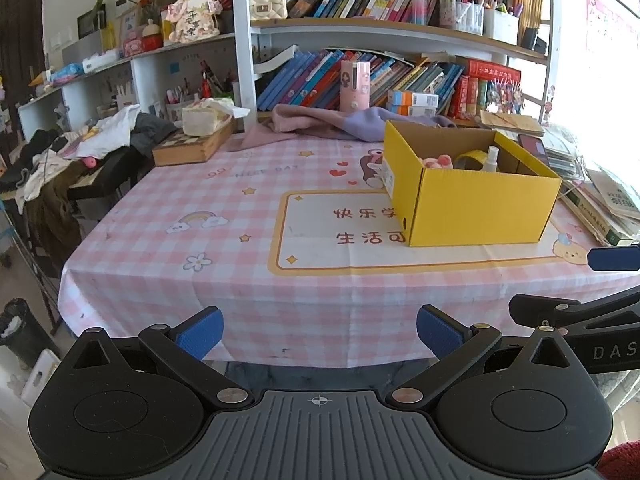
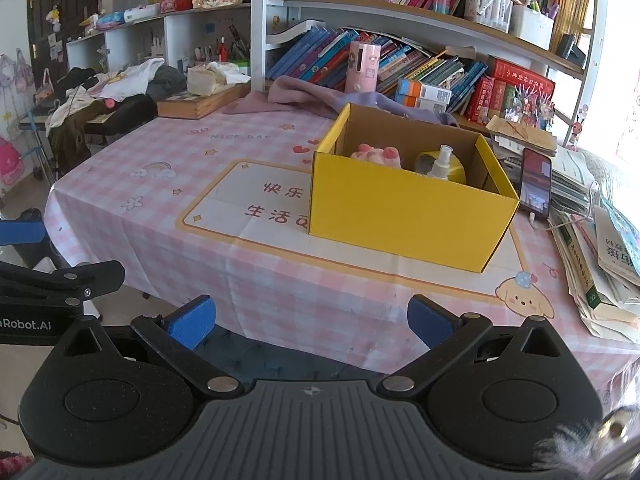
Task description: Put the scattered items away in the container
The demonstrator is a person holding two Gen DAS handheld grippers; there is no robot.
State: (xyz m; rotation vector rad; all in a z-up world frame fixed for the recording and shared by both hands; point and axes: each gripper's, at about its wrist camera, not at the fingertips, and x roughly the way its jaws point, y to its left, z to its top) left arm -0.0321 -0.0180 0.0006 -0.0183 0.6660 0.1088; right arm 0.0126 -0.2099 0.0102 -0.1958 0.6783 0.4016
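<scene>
Yellow cardboard box (image 2: pixel 404 216) on tabletop (image 2: pixel 160 216), at 1 o'clock; holds pink plush (image 2: pixel 376 155), tape roll (image 2: pixel 458 168), spray bottle (image 2: pixel 440 164). Left hand-held gripper (image 1: pixel 319 332), right hand-held gripper (image 2: pixel 311 322): both released, empty. Box light, stiff; take by rim.

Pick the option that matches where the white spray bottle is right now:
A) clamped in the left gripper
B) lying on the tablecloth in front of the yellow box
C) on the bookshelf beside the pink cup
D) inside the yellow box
D: the spray bottle stands upright inside the yellow box, next to a yellow tape roll and a pink plush toy.
</scene>
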